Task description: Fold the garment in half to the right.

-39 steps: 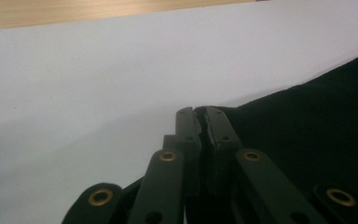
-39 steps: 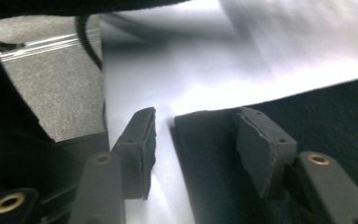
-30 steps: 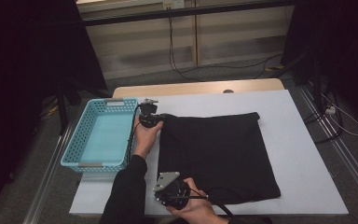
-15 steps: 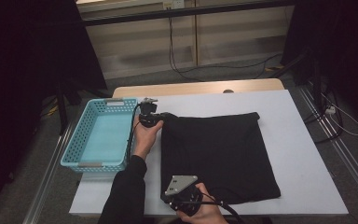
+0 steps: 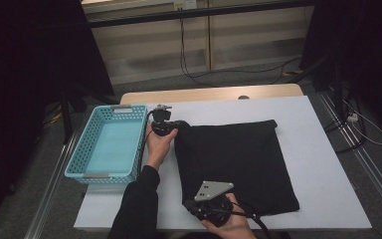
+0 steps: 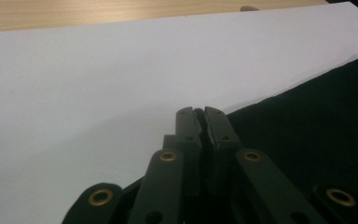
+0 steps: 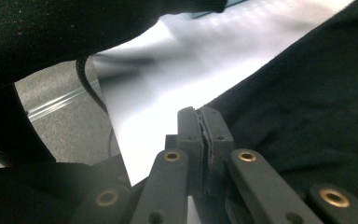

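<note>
Moved: right gripper (image 5: 199, 206) has slid rightward along the near edge, dragging the black cloth (image 5: 238, 164) corner inward
High view: cloth mid-table, basket (image 5: 110, 144) at 9 o'clock; left gripper (image 5: 176, 125) at its far-left corner
Left gripper view: jaws pinched shut on cloth edge (image 6: 307, 140), cloth toward 3 o'clock
Right gripper view: jaws clamped on cloth (image 7: 307, 107) corner

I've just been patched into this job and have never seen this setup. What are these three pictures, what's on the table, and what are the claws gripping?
No robot here: a person holds a two-jaw claw in each hand. The high view looks down on the white table; the other two pictures come from cameras riding on each claw. A flat black cloth lies on the table, with a turquoise plastic basket to its left. The left claw is shut at the cloth's far-left corner, and the right claw is shut at its near-left corner. Each seems to pinch the cloth's edge.
</note>
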Available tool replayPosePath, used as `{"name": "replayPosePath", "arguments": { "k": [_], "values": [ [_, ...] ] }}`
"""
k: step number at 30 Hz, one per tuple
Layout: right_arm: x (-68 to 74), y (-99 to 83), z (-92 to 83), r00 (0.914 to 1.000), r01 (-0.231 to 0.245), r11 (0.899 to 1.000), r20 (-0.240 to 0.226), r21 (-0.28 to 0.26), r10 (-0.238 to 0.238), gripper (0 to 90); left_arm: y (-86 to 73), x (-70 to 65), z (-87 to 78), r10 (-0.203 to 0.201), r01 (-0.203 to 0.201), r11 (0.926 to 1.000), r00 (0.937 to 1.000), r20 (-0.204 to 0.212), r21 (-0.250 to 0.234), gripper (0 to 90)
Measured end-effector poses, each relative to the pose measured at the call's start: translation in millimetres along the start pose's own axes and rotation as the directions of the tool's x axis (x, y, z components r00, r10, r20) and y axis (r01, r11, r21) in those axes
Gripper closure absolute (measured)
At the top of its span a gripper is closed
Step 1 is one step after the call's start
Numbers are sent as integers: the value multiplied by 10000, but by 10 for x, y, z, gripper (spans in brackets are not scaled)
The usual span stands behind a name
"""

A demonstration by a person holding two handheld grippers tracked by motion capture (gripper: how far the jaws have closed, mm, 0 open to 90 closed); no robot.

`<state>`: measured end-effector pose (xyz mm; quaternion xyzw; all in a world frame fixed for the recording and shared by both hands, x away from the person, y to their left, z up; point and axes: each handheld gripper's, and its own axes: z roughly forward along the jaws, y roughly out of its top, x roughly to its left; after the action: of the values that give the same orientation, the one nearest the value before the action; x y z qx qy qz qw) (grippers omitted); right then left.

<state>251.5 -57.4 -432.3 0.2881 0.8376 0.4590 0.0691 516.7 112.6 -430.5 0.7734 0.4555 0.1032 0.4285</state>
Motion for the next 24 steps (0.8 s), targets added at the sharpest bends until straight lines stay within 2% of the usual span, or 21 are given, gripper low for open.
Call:
{"name": "replayPosePath", "arguments": {
  "k": [6, 7, 10, 12, 14, 15, 16, 17, 19, 20, 24],
  "values": [
    [-58, -85, -77, 9997, -148, 9998, 197, 138, 145, 879, 12, -57, 35, 9, -9, 10000, 10000, 23, -36, 851],
    [-80, -109, -94, 9995, -229, 9996, 237, 135, 226, 877, 16, -68, 46, 133, -133, 9999, 9999, 44, 31, 851],
    [-97, -122, -108, 9992, -260, 9995, 313, 151, 255, 874, 18, -86, 63, 15, -15, 10000, 10000, 60, -3, 851],
    [-129, -138, -127, 9985, -334, 9993, 445, 191, 325, 862, 23, -89, 66, 153, -154, 9999, 9998, 93, 77, 851],
    [-183, -166, -147, 9949, -370, 9990, 944, 256, 344, 760, 27, -92, 69, 175, -176, 9998, 9998, 102, 91, 850],
    [-183, -166, -147, 9949, -370, 9990, 944, 256, 344, 760, 28, -93, 73, 150, -150, 9999, 9999, 76, 64, 850],
    [-198, -173, -153, 9921, -369, 9989, 1213, 290, 331, 714, 30, -92, 75, 134, -134, 9999, 9999, 85, 60, 850],
    [-217, -188, -162, 9831, -334, 9988, 1813, 368, 262, 592, 30, -90, 76, 141, -142, 9998, 9998, 104, 100, 850],
    [-224, -192, -162, 9814, -368, 9986, 1895, 385, 289, 559, 30, -89, 78, 146, -148, 9998, 9998, 112, 109, 850],
    [-230, -204, -160, 9765, -476, 9978, 2123, 461, 367, 510, 31, -84, 82, 113, -113, 9999, 9999, 92, 93, 849],
    [-242, -218, -131, 9767, -651, 9958, 2085, 646, 504, 504, 29, -72, 86, 69, -69, 9999, 10000, 32, 137, 849]
  ]
}}
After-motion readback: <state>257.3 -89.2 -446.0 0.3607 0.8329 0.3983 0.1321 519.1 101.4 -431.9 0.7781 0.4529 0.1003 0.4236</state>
